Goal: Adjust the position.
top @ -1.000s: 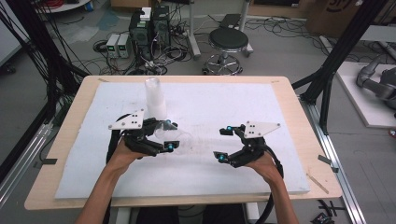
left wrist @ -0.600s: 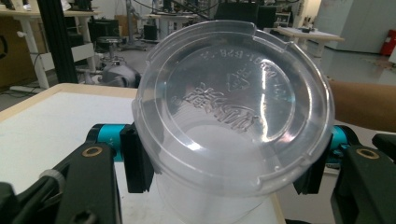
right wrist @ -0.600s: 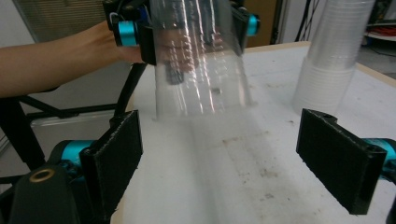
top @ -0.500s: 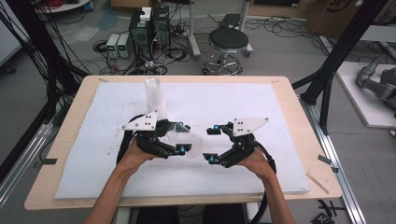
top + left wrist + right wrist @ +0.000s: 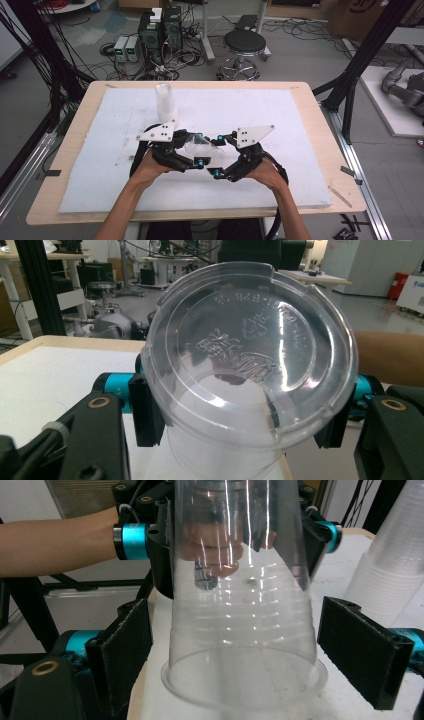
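Holding the clear thin-walled plastic cup [image 5: 200, 146] above the white foam-covered table [image 5: 280, 125], a little left of centre and toward the near edge, the left gripper [image 5: 196, 149] had its jaws clamped on the cup's body near the closed end. In the left gripper view that ribbed, embossed base [image 5: 250, 360] faced the camera, with a black pad [image 5: 145, 407] pressed in on either side. I had the right gripper [image 5: 218, 155] brought up to the cup's open end, its jaws standing wide apart with the rolled rim [image 5: 245, 680] between the pads [image 5: 365, 650] and clear of both.

I judged the cup very light and springy (the sort of wall that dents or cracks under a hard pinch) and slick enough to slide out of a loose grip. The stiffest places to take it looked like the rim and the base ring, so I would have closed the right jaws gently just behind the rim.

A tall stack of similar clear cups [image 5: 166, 102] stood on the far left of the table.
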Motion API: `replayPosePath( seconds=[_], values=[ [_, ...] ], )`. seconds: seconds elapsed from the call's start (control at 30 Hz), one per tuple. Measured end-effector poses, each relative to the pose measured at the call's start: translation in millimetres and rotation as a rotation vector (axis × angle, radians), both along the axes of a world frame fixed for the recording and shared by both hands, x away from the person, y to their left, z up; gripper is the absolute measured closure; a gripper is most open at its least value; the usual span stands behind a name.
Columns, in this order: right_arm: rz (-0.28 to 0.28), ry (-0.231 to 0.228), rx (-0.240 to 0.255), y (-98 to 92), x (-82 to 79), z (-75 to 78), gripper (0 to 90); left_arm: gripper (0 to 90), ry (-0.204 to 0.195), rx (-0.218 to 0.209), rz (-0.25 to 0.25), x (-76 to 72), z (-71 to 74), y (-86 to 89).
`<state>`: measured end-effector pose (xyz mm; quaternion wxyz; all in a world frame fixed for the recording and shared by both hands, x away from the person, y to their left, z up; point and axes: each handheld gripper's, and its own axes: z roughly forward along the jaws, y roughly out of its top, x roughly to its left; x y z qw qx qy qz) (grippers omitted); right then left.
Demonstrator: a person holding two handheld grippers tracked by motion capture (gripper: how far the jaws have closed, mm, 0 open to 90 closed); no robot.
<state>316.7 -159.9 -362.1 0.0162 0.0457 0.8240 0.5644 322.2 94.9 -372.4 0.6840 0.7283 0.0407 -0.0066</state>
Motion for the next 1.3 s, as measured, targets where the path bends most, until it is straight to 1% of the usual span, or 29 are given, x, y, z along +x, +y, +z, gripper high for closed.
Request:
replayPosePath(
  seconds=[0.07, 0.1, 0.13, 0.37, 0.47, 0.53, 0.57, 0.7, 0.83, 1.0, 1.03, 1.07, 1.1, 1.13, 1.17, 1.2, 1.23, 1.3],
  values=[
    [0.010, 0.011, -0.002, 2.8, -0.7, -0.5, 14.5, 36.6, 0.001, 0.003, -0.001, -0.3, -0.1, -0.5],
    [0.012, 0.002, -0.001, 4.3, -0.4, -0.7, 14.5, 36.6, 0.002, -0.001, -0.003, -0.4, -0.2, -1.5],
    [0.015, 0.011, -0.002, 5.6, -1.2, -0.8, 14.6, 36.6, 0.000, 0.001, -0.007, -0.6, -0.3, -2.4],
    [0.034, 0.004, -0.021, 12.2, -1.9, -2.9, 15.3, 36.6, 0.003, -0.012, -0.012, -1.3, 0.2, -2.9],
    [0.036, -0.003, -0.022, 13.4, -1.9, -2.9, 17.6, 36.6, 0.001, -0.007, -0.014, -1.1, 0.0, -3.5],
    [0.034, -0.006, -0.020, 13.6, -2.5, -2.5, 21.0, 36.6, 0.000, -0.009, -0.018, -1.2, 0.0, -3.9],
    [0.034, -0.006, -0.020, 13.6, -2.5, -2.5, 21.0, 36.6, 0.000, -0.009, -0.018, -1.2, 0.0, -3.9],
    [0.026, -0.021, -0.024, 12.7, -2.1, -2.0, 28.7, 36.6, -0.001, -0.009, -0.025, -1.6, 0.4, -3.5],
    [0.020, -0.034, -0.028, 12.7, -1.8, -2.0, 31.6, 36.7, 0.002, -0.009, -0.019, -1.5, 0.3, -3.2],
    [0.015, -0.036, -0.035, 12.5, -1.9, -1.9, 33.7, 36.8, 0.002, -0.007, -0.017, -0.9, 0.1, -2.9],
    [0.013, -0.041, -0.032, 12.3, -1.3, -1.8, 34.1, 35.5, 0.003, -0.009, -0.015, -1.0, 0.0, -3.1],
    [0.013, -0.042, -0.033, 12.2, -1.2, -1.8, 34.1, 32.3, 0.003, -0.009, -0.015, -1.0, 0.0, -3.1],
    [0.013, -0.042, -0.033, 12.2, -1.2, -1.8, 34.1, 32.3, 0.004, -0.011, -0.011, -1.1, 0.0, -3.4],
    [0.007, -0.033, -0.031, 11.5, -1.0, -1.8, 34.0, 18.3, 0.013, 0.002, 0.025, -1.4, 0.2, -4.5],
    [0.007, -0.032, -0.031, 11.0, -0.7, -1.8, 34.1, 12.6, 0.013, 0.002, 0.025, -1.4, 0.2, -4.5],
    [0.005, -0.024, -0.031, 10.7, -1.0, -1.7, 34.0, 10.2, 0.023, 0.008, 0.039, -1.1, -0.2, -4.8],
    [0.005, -0.024, -0.031, 10.7, -1.0, -1.7, 34.0, 10.2, 0.029, 0.011, 0.037, -0.5, -0.5, -4.6],
    [0.001, -0.027, -0.029, 10.3, -0.7, -1.6, 34.0, 9.0, 0.030, 0.003, 0.036, -0.4, -0.3, -4.0]
  ],
)
